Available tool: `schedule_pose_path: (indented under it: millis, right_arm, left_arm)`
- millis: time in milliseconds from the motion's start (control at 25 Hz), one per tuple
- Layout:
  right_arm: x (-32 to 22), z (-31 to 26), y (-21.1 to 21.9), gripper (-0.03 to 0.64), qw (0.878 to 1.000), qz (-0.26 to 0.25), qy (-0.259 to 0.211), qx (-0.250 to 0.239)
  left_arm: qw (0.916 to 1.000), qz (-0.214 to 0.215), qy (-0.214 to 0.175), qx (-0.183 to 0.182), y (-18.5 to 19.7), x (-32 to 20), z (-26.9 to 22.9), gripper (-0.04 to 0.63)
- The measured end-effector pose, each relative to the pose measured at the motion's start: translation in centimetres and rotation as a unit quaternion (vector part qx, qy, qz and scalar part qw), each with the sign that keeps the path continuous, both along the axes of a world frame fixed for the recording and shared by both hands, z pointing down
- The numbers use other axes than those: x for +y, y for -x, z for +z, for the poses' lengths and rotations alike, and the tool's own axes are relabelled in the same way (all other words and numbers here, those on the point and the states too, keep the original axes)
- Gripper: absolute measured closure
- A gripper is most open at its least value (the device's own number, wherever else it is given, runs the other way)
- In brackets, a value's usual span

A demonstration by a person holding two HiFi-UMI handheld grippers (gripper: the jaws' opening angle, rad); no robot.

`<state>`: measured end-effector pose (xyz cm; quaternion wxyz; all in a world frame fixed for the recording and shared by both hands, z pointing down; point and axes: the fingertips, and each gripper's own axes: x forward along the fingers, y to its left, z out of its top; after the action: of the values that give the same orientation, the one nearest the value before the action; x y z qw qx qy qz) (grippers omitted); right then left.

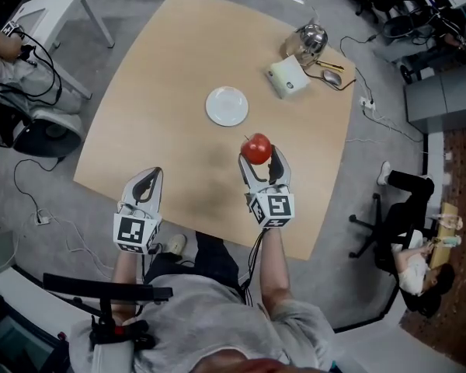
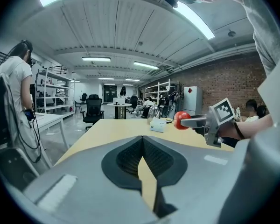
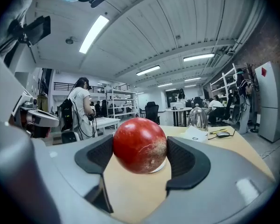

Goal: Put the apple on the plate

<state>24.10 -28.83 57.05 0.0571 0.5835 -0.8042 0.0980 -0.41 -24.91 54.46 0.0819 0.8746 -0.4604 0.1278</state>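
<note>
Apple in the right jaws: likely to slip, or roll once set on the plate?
The apple is round and glossy, gripped only at its sides by the right gripper, so it could slip under a loose squeeze. It shows no denting, so probably firm. The plate looks shallow; the apple may roll off if released moving sideways.

Shows a light wooden table (image 1: 151, 123) on a grey floor (image 1: 373, 169). Carries at its far right corner a shiny metal pot (image 1: 313, 37), a white box (image 1: 287, 78) just beside it, and a mouse (image 1: 332, 77) next to a yellow pencil (image 1: 330, 65). Has a white desk (image 1: 58, 6) off the far left, a black office chair (image 1: 400, 208) on the right, a seated person (image 1: 419, 266) near that chair, and cables (image 1: 19, 181) trailing over the floor.
</note>
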Motion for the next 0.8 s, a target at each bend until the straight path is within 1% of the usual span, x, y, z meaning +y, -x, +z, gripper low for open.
schedule_pose_path:
  millis: [320, 800]
  right_arm:
    - [-4.7, 2.9, 1.2, 0.250, 1.000, -0.021, 0.006, 0.006]
    - [-10.8, 7.1, 1.6, 0.250, 0.999, -0.033, 0.036, -0.003]
  left_arm:
    - [0.9995, -0.020, 0.025, -0.003, 0.9, -0.1, 2.4, 0.575]
    - [0.9977, -0.043, 0.050, -0.012, 1.5, -0.8, 3.6, 0.575]
